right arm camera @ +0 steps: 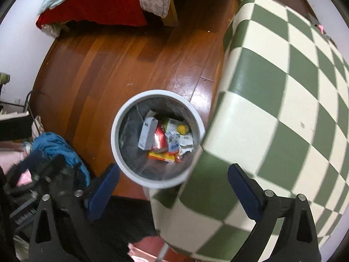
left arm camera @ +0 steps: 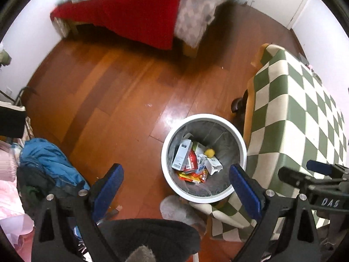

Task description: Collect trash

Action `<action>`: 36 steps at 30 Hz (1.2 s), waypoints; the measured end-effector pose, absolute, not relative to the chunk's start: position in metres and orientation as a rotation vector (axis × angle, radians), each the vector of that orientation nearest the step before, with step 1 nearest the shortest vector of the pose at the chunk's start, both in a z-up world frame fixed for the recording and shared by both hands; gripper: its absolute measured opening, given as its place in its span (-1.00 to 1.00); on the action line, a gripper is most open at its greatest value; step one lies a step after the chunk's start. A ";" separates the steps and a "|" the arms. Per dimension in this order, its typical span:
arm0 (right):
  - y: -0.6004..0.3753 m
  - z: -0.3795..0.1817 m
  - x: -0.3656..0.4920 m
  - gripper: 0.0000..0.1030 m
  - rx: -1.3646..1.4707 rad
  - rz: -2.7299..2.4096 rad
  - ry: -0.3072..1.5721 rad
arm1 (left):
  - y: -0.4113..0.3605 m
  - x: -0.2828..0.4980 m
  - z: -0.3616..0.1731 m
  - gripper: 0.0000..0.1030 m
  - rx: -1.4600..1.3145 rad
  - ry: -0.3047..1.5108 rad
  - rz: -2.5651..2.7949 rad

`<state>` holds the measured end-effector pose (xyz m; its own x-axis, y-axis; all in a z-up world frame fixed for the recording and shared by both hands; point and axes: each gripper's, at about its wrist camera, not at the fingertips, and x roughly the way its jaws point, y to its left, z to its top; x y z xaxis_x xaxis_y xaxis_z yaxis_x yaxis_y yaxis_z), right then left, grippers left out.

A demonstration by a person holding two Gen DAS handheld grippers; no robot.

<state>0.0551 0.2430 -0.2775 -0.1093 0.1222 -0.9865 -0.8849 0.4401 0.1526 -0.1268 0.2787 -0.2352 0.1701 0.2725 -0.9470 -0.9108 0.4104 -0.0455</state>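
A white round trash bin (left arm camera: pixel 172 135) (right arm camera: pixel 122 113) with a grey liner stands on the wooden floor beside the checkered table. It holds several pieces of trash: a white carton (left arm camera: pixel 182 154) (right arm camera: pixel 147 133), a red packet (left arm camera: pixel 191 160) (right arm camera: pixel 160 139), crumpled white paper (left arm camera: pixel 212 163) (right arm camera: pixel 184 140), a yellow ball (left arm camera: pixel 209 152) (right arm camera: pixel 182 129) and an orange wrapper (left arm camera: pixel 192 176) (right arm camera: pixel 162 157). My left gripper (left arm camera: pixel 176 187) is open and empty, above the bin's near rim. My right gripper (right arm camera: pixel 174 187) is open and empty, above the bin's near edge and the table corner. The right gripper also shows at the right in the left wrist view (left arm camera: pixel 314 174).
A table with a green and cream checkered cloth (left arm camera: pixel 294 113) (right arm camera: pixel 283 100) stands right of the bin. A bed with a red cover (left arm camera: pixel 135 19) (right arm camera: pixel 98 8) is at the far side. A blue garment (left arm camera: pixel 50 161) (right arm camera: pixel 56 148) lies in a pile at the left. A dark chair seat (left arm camera: pixel 148 233) is below.
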 end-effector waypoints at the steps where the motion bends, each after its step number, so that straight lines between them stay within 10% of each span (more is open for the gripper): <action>1: 0.238 -0.273 0.053 0.96 -0.732 0.999 1.414 | 0.274 -0.128 -0.230 0.92 -0.732 1.069 0.961; 36: 0.062 -0.029 0.022 0.99 -0.455 1.375 1.293 | 0.146 -0.168 -0.024 0.92 -0.689 0.811 0.826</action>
<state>0.0221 0.0621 -0.0287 -0.2871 0.4472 -0.8471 -0.8729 0.2421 0.4237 -0.1684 0.1463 -0.0238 0.4254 0.3586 -0.8309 -0.8375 0.5038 -0.2114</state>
